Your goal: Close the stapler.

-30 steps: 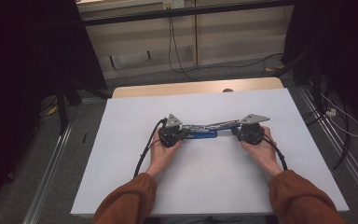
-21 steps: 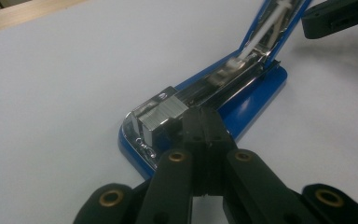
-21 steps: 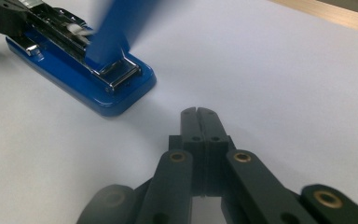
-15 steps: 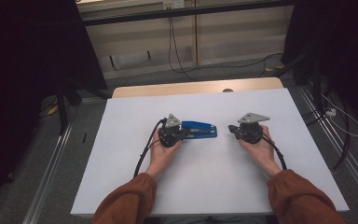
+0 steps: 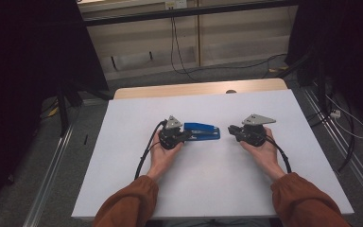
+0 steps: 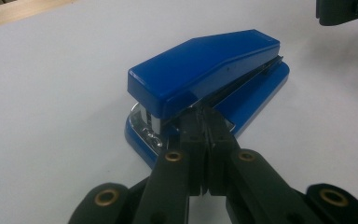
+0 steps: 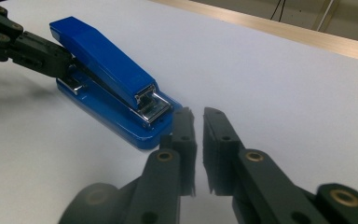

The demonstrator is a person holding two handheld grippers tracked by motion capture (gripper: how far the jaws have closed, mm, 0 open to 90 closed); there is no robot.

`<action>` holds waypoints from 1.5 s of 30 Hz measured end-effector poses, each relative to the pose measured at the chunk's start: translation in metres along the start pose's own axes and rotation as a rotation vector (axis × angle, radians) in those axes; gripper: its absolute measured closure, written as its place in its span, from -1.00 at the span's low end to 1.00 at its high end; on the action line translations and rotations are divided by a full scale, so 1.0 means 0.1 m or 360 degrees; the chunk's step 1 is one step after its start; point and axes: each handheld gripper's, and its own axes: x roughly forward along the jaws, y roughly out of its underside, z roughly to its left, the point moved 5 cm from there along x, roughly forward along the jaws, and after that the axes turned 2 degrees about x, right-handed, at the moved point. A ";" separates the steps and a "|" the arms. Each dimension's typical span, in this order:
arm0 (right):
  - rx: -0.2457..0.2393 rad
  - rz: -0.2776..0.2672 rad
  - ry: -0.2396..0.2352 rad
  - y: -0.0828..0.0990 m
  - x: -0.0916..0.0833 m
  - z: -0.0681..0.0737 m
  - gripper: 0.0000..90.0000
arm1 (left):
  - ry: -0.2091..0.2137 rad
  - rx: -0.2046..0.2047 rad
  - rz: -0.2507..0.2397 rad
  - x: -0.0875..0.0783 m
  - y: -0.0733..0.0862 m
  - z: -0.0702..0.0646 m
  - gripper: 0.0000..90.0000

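Blue plastic stapler (image 5: 201,131) lies mid-sheet on white table (image 5: 123,142), long axis running left–right between the hands. Left gripper (image 6: 207,133) is nearer: jaws pinched together at its hinge end (a thin metal part seems caught). Right gripper (image 7: 198,122) stands just off the mouth end, jaws having just opened slightly, holding nothing.

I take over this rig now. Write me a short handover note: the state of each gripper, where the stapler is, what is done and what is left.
Left gripper: jaws shut, tips at the rear end of the blue stapler; whether they pinch any part of it I cannot tell.
Right gripper: jaws have just been opening, a narrow gap, nothing between them, just off the stapler's front end.
Stapler: flat and closed on the white table, between the two grippers.
Done: the right gripper is off the stapler.
Left: probably lifting or moving the stapler; check the left grip first.
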 end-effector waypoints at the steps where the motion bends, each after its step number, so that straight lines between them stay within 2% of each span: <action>1: 0.0005 -0.0004 -0.0004 0.00 0.00 0.00 0.80 | 0.0003 -0.0004 0.0004 0.00 0.00 0.00 0.95; 2: 0.0008 -0.0004 -0.0005 0.00 -0.01 -0.01 0.76 | 0.0023 -0.0030 0.0008 -0.01 0.00 -0.01 0.94; 5: 0.0046 -0.0015 -0.0020 -0.01 -0.02 -0.01 0.62 | 0.0051 -0.0034 0.0010 -0.04 0.01 -0.02 0.90; 9: 0.0073 -0.0029 -0.0035 -0.02 -0.04 -0.01 0.42 | 0.0045 -0.0050 -0.0038 -0.09 -0.01 -0.03 0.82; 11: 0.0076 -0.0033 -0.0038 -0.02 -0.04 -0.01 0.30 | 0.0035 -0.0041 -0.0037 -0.13 0.00 -0.02 0.78; 13: 0.0095 -0.0036 -0.0033 -0.03 -0.04 -0.01 0.13 | 0.0045 -0.0059 -0.0045 -0.15 0.01 -0.03 0.73; 16: 0.0115 -0.0035 -0.0034 -0.02 -0.05 -0.01 0.01 | 0.0068 -0.0047 -0.0016 -0.19 0.03 -0.03 0.67; 18: 0.0119 -0.0031 -0.0024 -0.02 -0.05 -0.01 -0.13 | 0.0064 -0.0069 -0.0045 -0.21 0.02 -0.03 0.59; 19: 0.0127 -0.0033 -0.0025 -0.02 -0.05 0.00 -0.20 | 0.0046 -0.0035 -0.0043 -0.23 0.01 -0.01 0.56; 20: 0.0136 -0.0038 -0.0032 -0.02 -0.05 0.00 -0.27 | 0.0053 -0.0065 -0.0055 -0.24 0.01 -0.02 0.52; 21: 0.0138 -0.0040 -0.0031 -0.03 -0.05 0.00 -0.32 | 0.0049 -0.0084 -0.0070 -0.25 0.02 -0.03 0.47; 24: 0.0117 -0.0037 -0.0011 -0.03 -0.05 0.00 -0.49 | -0.0011 -0.0063 -0.0060 -0.27 0.05 0.00 0.16; 25: 0.0116 -0.0032 0.0001 -0.02 -0.05 0.00 -0.58 | -0.0009 -0.0090 -0.0071 -0.27 0.06 0.00 0.07; 27: 0.0131 -0.0037 0.0001 -0.03 -0.06 0.00 -0.66 | -0.0032 -0.0099 -0.0075 -0.29 0.08 0.01 -0.05; 29: 0.0156 -0.0053 0.0013 -0.04 -0.08 0.00 -0.79 | -0.0050 -0.0103 -0.0081 -0.31 0.07 0.02 -0.28; 31: 0.0176 -0.0074 0.0025 -0.05 -0.10 0.00 -0.81 | -0.0068 -0.0111 -0.0085 -0.33 0.06 0.03 -0.44; 33: 0.0152 -0.0101 0.0039 -0.06 -0.14 0.00 -0.87 | -0.0109 -0.0112 -0.0104 -0.33 0.05 0.05 -0.66; 36: 0.0158 -0.0120 0.0035 -0.05 -0.18 0.00 -0.92 | -0.0090 -0.0110 -0.0098 -0.34 0.05 0.04 -0.79; 38: 0.0154 -0.0130 0.0046 -0.05 -0.20 0.00 -0.94 | -0.0086 -0.0076 -0.0098 -0.36 0.04 0.02 -0.91; 41: 0.0161 -0.0140 0.0032 -0.04 -0.23 0.00 -0.93 | -0.0075 -0.0067 -0.0145 -0.42 0.02 -0.03 -0.91; 42: 0.0159 -0.0136 0.0037 -0.04 -0.24 0.01 -0.93 | -0.0077 -0.0041 -0.0162 -0.45 0.02 -0.03 -0.92; 44: 0.0168 -0.0140 0.0038 -0.04 -0.26 0.01 -0.93 | -0.0084 -0.0030 -0.0185 -0.48 0.01 -0.05 -0.91; 45: 0.0166 -0.0136 0.0054 -0.04 -0.27 0.01 -0.93 | -0.0095 -0.0013 -0.0166 -0.49 0.01 -0.05 -0.92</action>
